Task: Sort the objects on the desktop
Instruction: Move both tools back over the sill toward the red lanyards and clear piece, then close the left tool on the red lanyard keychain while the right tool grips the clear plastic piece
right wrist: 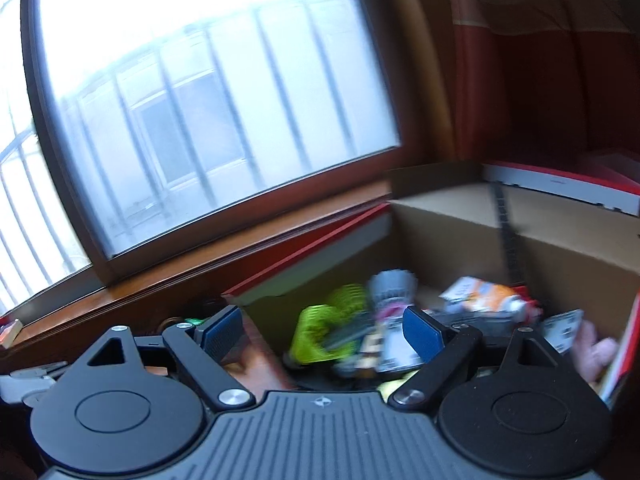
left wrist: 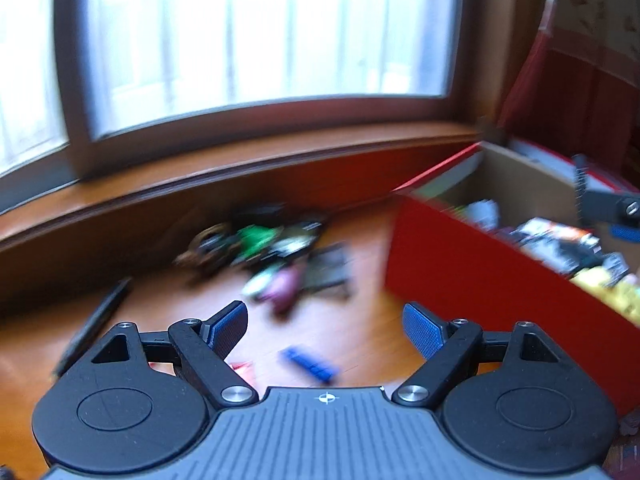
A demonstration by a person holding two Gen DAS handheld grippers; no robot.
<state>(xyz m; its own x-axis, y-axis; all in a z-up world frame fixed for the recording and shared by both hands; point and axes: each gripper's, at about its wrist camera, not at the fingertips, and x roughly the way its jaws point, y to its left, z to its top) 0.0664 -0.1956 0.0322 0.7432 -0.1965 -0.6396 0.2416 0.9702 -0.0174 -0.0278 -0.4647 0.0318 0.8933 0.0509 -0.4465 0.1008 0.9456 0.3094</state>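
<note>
In the left wrist view my left gripper (left wrist: 325,328) is open and empty above the wooden desk (left wrist: 360,332). A blurred pile of small objects (left wrist: 264,252) lies ahead, with a pink item (left wrist: 282,286) nearest and a blue strip (left wrist: 310,364) just below the fingers. A red cardboard box (left wrist: 480,276) stands to the right, holding several items. My right gripper shows at its far edge (left wrist: 612,216). In the right wrist view my right gripper (right wrist: 323,332) is open and empty over the box (right wrist: 460,224), above a lime-green item (right wrist: 324,332) and a grey-white packet (right wrist: 390,304).
A wooden window sill (left wrist: 200,168) and a large window (left wrist: 256,36) run behind the desk. A dark pen-like object (left wrist: 96,320) lies at the left. A red curtain (right wrist: 560,92) hangs behind the box. Both views are motion-blurred.
</note>
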